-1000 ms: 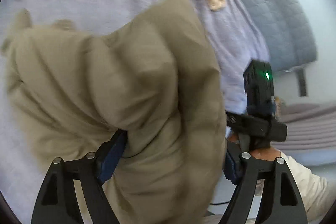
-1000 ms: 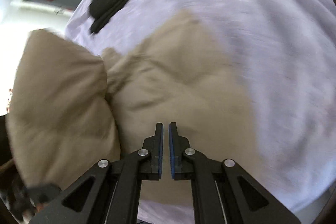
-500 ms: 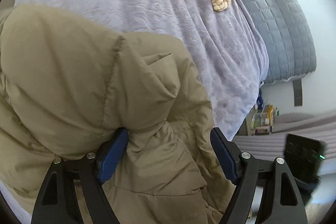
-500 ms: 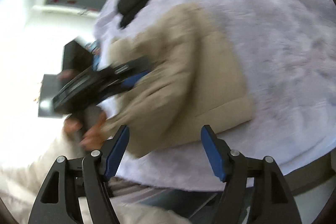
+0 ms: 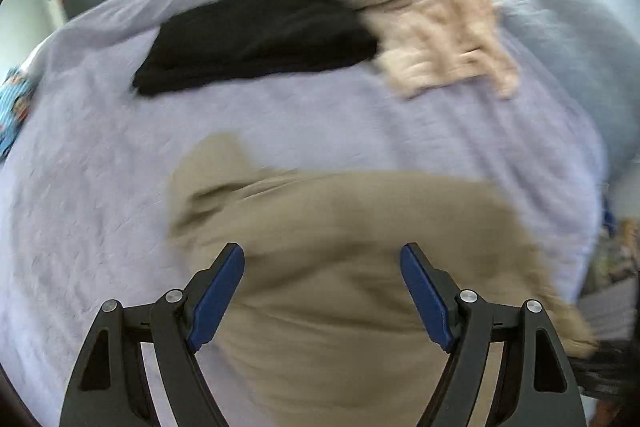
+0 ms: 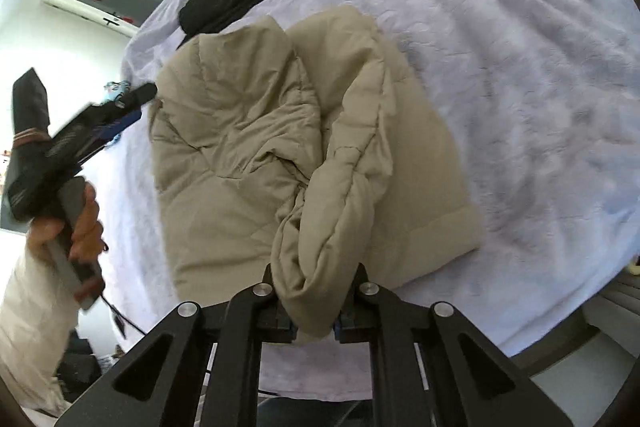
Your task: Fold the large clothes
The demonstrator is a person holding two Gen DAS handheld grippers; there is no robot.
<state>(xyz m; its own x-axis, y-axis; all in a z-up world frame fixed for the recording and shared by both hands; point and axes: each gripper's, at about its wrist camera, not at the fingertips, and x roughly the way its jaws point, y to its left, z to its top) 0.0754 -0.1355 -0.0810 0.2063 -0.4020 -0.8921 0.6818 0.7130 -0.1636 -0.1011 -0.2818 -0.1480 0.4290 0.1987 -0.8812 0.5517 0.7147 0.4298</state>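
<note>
Left hand-held gripper (image 5: pixel 322 291) now off jacket (image 6: pixel 280 155), jaws apart, empty. Right hand-held gripper (image 6: pixel 314 301) closing, clamped on jacket fold. Jacket lies on bed (image 6: pixel 520 67).

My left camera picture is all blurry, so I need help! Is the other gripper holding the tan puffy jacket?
Observer: Yes. The right gripper has a bunched fold of the tan quilted puffy jacket between its jaws, which are closing.
Operator: Is the jacket lying flat?
Observer: No. It is rumpled, one side heaped over the middle, on the lavender fuzzy blanket.
Operator: Where's my gripper?
Observer: The left gripper is beside the jacket's left edge in the right wrist view, gripped by a hand.
</note>
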